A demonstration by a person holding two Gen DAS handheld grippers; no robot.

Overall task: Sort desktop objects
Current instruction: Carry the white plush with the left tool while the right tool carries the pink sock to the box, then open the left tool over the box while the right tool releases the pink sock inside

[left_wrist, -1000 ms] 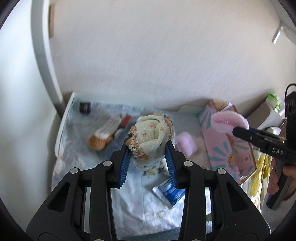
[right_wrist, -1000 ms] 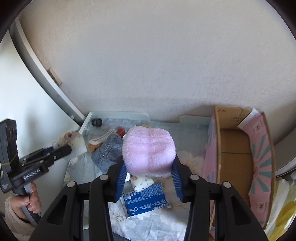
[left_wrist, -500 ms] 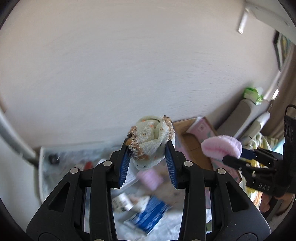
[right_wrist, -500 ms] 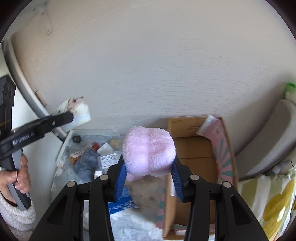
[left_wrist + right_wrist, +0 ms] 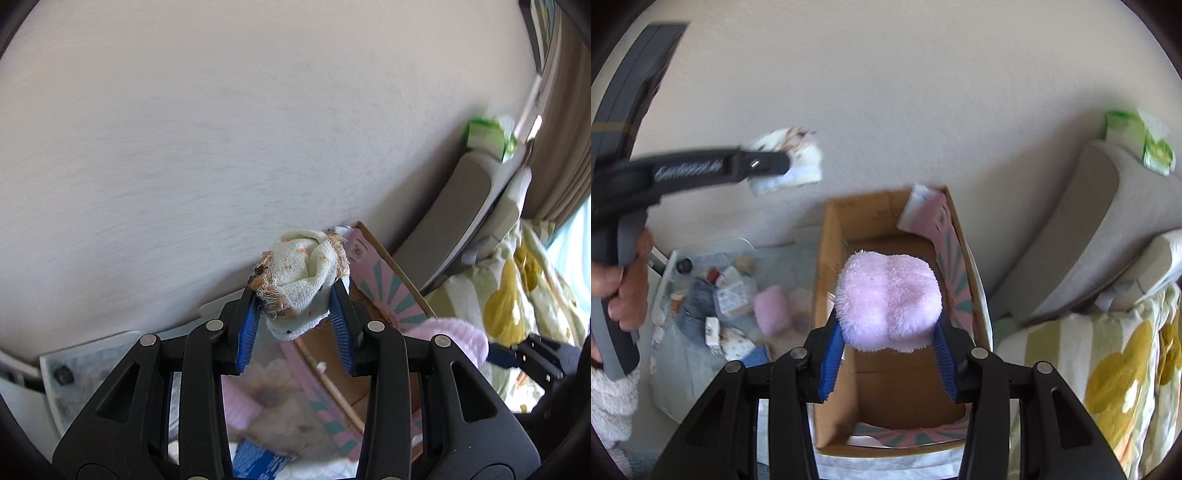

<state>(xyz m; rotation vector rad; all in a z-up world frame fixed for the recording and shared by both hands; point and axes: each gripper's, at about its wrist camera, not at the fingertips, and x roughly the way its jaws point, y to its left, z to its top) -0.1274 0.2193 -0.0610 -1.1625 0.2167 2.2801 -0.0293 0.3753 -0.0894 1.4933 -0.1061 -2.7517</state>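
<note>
My left gripper (image 5: 295,321) is shut on a rolled pale-green sock (image 5: 301,280) with frayed orange edges, held up in the air near the wall. It also shows in the right wrist view (image 5: 786,162). My right gripper (image 5: 888,354) is shut on a fluffy pink sock (image 5: 888,302), held above the open cardboard box (image 5: 827,280). The pink sock also shows at the right of the left wrist view (image 5: 454,336), with the box (image 5: 391,273) behind the green sock.
A floral cloth (image 5: 683,354) left of the box holds a second pink sock (image 5: 772,310), a denim piece (image 5: 696,299), a small jar (image 5: 733,295) and a blue packet (image 5: 255,458). Grey cushions (image 5: 1082,236) and a yellow-patterned bedspread (image 5: 1108,387) lie to the right.
Both grippers have lifted and swung right, away from the cloth. The pink sock now hangs over the box. The green sock is higher and nearer the box.
</note>
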